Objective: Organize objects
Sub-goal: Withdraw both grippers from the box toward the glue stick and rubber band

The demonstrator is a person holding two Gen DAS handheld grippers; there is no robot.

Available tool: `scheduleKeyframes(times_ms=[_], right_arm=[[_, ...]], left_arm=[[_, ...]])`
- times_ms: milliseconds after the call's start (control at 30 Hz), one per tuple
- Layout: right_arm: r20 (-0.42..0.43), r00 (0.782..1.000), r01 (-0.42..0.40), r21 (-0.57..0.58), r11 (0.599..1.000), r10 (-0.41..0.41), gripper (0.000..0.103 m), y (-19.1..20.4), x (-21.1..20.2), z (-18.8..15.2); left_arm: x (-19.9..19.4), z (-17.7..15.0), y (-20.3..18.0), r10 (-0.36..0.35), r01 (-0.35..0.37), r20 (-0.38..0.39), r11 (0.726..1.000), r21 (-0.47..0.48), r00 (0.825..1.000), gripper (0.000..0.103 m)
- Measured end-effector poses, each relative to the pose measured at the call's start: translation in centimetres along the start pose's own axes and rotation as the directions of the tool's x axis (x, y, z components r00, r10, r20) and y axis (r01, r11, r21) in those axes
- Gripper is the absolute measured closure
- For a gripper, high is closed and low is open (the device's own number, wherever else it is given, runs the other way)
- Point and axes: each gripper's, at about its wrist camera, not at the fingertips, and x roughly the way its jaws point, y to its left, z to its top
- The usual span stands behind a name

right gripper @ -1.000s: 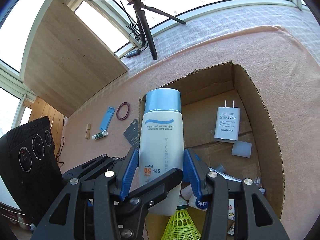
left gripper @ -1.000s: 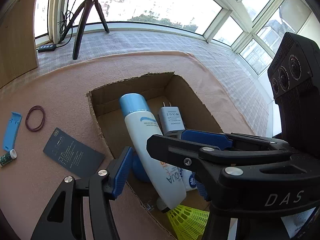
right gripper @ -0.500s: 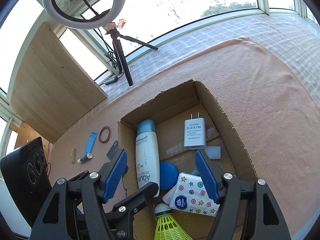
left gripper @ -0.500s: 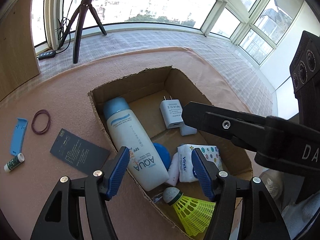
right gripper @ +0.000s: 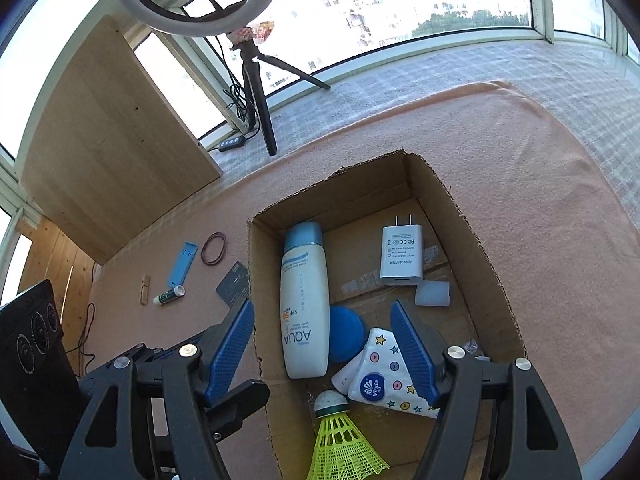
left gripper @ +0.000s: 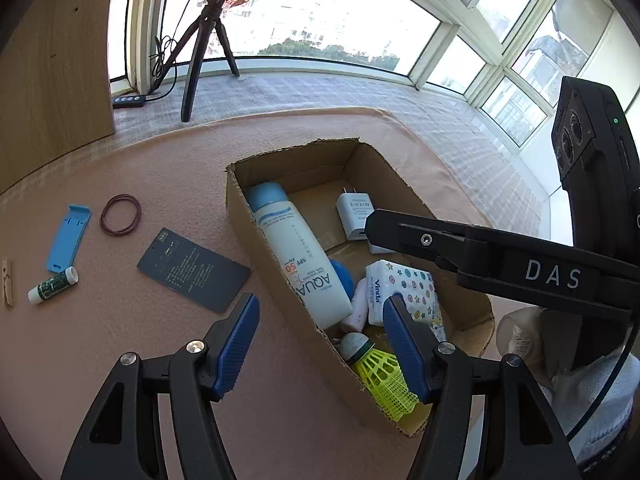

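Two grippers of mine hang over the cardboard box (right gripper: 472, 216), each with its blue pads spread wide and nothing caught between them. My left gripper (left gripper: 320, 344) sits above the box's near left wall; my right gripper (right gripper: 324, 350) hovers over the box's near half.

Inside the box, the white sunscreen bottle (right gripper: 305, 304) with its light blue cap lies flat along the left wall, cap toward the far end. A blue round disc (right gripper: 346, 334) touches its lower right side. The white charger plug (right gripper: 401, 254) lies flat toward the far right, prongs pointing away, with a small white block (right gripper: 433, 294) just beside its near corner. A star-printed tissue pack (right gripper: 386, 380) lies near my right pad, and a yellow-green shuttlecock (right gripper: 338, 436) lies at the near end.

Outside, on the pink cloth (left gripper: 120, 360), lie a dark card (left gripper: 194, 269), a rubber band (left gripper: 121, 221), a blue plastic clip (left gripper: 68, 238), a small green-and-white tube (left gripper: 53, 285) and a wooden clothespin (right gripper: 145, 289).
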Motion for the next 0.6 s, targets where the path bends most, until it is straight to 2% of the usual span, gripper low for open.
scheduleKeyframes(times_ms=[233, 500, 600], right_arm=[[-0.006, 1.000, -0.009, -0.086, 0.996, 0.009, 0.036, 2.2, -0.1, -1.2], [0.000, 0.996, -0.089, -0.141, 0.986, 0.090, 0.036, 5.7, 0.3, -0.7], [-0.028, 0.992, -0.124, -0.175, 0.977, 0.121, 0.036, 7.8, 1.1, -0.4]], left_arm=[[-3.1, -3.9, 3.5, 0.021, -0.020, 0.011, 0.997, -0.070, 1.000, 0.035], [-7.1, -7.8, 9.4, 0.093, -0.086, 0.032, 0.982, -0.170, 0.995, 0.035], [-8.3, -8.8, 11.5, 0.128, -0.117, 0.039, 0.971, -0.207, 0.991, 0.035]])
